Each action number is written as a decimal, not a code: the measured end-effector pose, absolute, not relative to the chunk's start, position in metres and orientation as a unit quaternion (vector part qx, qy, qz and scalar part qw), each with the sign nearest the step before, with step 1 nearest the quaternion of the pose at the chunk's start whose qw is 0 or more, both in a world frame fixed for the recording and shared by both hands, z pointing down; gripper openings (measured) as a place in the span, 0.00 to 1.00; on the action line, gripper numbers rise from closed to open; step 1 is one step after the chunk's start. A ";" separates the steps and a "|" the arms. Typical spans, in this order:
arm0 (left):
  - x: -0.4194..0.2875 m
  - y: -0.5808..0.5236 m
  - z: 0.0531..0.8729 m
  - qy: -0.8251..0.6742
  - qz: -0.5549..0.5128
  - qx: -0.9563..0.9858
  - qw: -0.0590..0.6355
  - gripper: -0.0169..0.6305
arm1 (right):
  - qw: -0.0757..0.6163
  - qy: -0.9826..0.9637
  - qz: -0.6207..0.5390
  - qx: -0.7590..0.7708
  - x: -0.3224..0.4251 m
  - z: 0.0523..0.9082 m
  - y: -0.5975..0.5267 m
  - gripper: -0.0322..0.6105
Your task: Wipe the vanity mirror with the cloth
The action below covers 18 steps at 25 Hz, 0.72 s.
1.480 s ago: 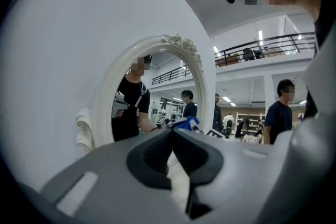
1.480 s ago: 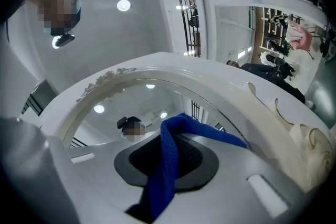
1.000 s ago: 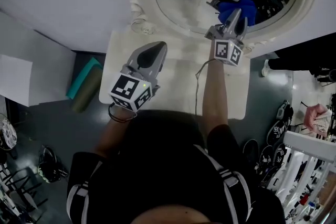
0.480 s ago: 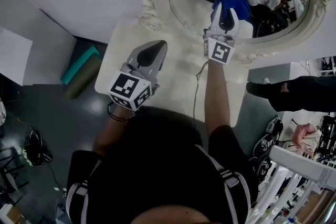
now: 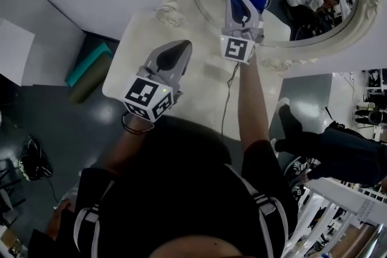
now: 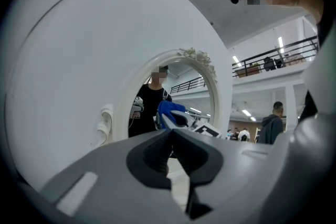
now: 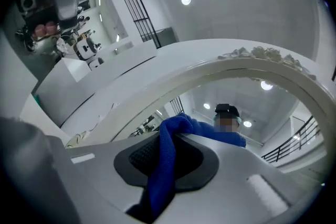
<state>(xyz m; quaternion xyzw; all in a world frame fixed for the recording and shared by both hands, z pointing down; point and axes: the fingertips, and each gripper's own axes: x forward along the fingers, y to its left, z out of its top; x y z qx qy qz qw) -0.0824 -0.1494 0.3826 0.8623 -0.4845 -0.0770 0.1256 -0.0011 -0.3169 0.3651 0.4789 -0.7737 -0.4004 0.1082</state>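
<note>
Right gripper view: the right gripper [image 7: 170,136] is clenched on the cloth [image 7: 163,176], a blue, nubby fabric that runs as a folded strip between the 2 ribbed dark pads and bunches over the tips. This view does not show whether the cloth touches the glass.

Head view: the bunched cloth sits against the mirror [image 5: 302,21], at the left part of the glass, with its reflection directly beyond it. The mirror is oval, in a cream frame with raised carved ornament.

Left gripper view: the left gripper [image 6: 170,136] has its jaws together on nothing and faces the mirror. The head view places it well short of the mirror, over the table [image 5: 136,51], a cream top with rounded corners. A thin cable [image 5: 227,106] trails across the table below the mirror.
</note>
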 end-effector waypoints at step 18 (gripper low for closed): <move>-0.079 -0.147 0.386 -0.505 -0.076 0.849 0.135 0.04 | 0.290 -0.777 -0.449 0.332 -0.069 0.453 -0.322 0.13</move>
